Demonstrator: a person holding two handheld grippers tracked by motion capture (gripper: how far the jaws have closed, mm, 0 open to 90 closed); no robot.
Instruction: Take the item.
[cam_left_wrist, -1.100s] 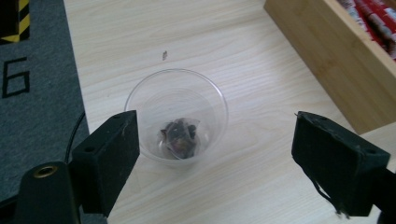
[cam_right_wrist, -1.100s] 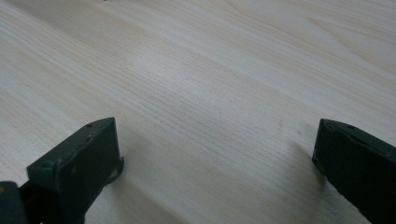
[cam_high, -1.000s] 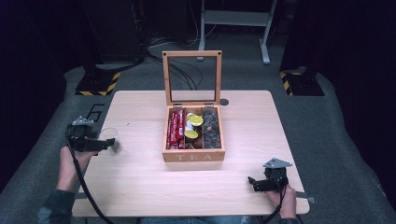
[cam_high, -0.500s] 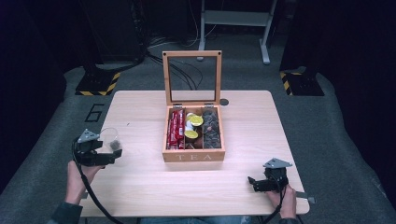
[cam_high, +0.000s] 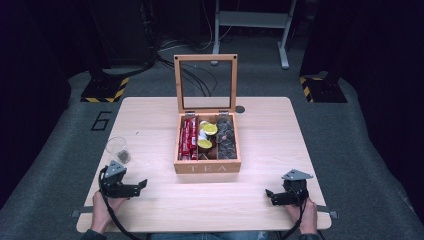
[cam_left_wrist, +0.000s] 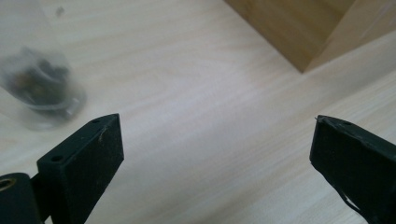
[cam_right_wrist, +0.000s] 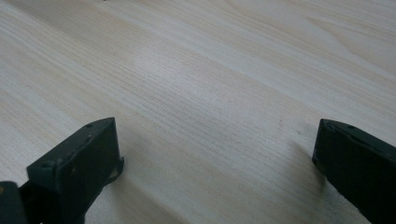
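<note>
A clear glass (cam_high: 118, 150) with a dark tea bag in its bottom stands on the left of the table; in the left gripper view the glass (cam_left_wrist: 42, 88) is blurred at the upper left. My left gripper (cam_high: 141, 185) lies low by the front edge, just nearer than the glass, pointing right. Its jaws have just been opening and stand wide with nothing between them, over bare wood (cam_left_wrist: 215, 126). My right gripper (cam_high: 270, 196) rests at the front right, pointing left, open over bare wood (cam_right_wrist: 215, 127).
A wooden tea box (cam_high: 207, 167) marked TEA sits mid-table, its glass lid (cam_high: 206, 82) upright. It holds red sachets (cam_high: 188, 137), yellow pods (cam_high: 209, 129) and dark bags (cam_high: 226, 137). The box's corner (cam_left_wrist: 303, 32) lies ahead of the left gripper. Light wooden table (cam_high: 150, 115).
My left gripper has come down and back toward the front edge, away from the glass, which stands alone. The right gripper has kept still.
</note>
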